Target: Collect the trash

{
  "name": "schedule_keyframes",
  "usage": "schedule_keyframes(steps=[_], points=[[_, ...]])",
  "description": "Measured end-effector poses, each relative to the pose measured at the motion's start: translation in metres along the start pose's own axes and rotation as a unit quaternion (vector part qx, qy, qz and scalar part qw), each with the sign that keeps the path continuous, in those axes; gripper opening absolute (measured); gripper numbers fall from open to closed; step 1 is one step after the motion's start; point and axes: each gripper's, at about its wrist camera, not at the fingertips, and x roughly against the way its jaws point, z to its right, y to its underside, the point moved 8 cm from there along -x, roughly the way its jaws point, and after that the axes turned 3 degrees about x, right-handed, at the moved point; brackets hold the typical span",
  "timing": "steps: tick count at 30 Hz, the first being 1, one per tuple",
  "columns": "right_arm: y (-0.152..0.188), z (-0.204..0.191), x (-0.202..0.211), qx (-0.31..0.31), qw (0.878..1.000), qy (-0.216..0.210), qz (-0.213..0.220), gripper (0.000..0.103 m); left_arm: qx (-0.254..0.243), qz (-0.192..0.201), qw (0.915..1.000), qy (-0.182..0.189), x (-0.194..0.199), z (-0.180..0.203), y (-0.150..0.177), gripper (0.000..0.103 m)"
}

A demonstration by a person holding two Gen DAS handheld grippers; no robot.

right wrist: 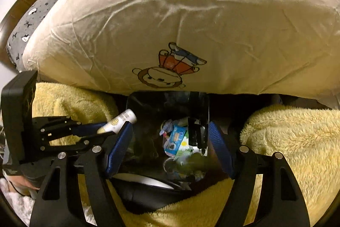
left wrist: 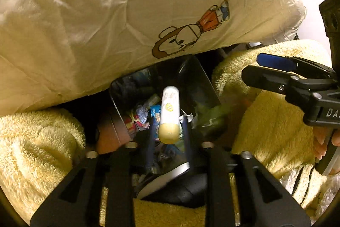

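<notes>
Gripping a small white tube with a pale yellow cap, my left tongs are pinched narrow around it, the two blue-padded fingers pressing its lower body from either side. I see the tube pointing away from the camera, tilted slightly, cap end nearest the lens, with a yellow round mark and faint print on its white barrel. It hangs over the open mouth of a black bin, not yet inside. From my right wrist view the same tube sticks out of the left tongs at the bin's left rim.

My right tongs are spread wide and hold nothing; their blue pads stand apart on either side of the black bin, near its walls, though I cannot tell whether they touch it. In the left view the right tongs sit off to the side above the fluffy yellow blanket.

Inside the bin lie crumpled wrappers, blue and white packaging among them. A cream pillow printed with a cartoon monkey overhangs the bin's far edge.
</notes>
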Motion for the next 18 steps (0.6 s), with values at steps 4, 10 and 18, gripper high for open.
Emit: schedule_keyframes(steps=[4, 10, 18], points=[[-0.006, 0.003, 0.005, 0.001, 1.000, 0.005, 0.005, 0.075, 0.008, 0.011, 0.9998, -0.012, 0.011, -0.005, -0.004, 0.056], [-0.013, 0.009, 0.011, 0.002, 0.999, 0.039, 0.019, 0.089, 0.006, 0.040, 0.9985, -0.039, 0.032, -0.009, -0.010, 0.078], [-0.040, 0.018, 0.056, 0.007, 0.992, 0.093, 0.081, 0.099, 0.005, 0.118, 0.9903, -0.073, 0.095, -0.016, -0.041, 0.095]])
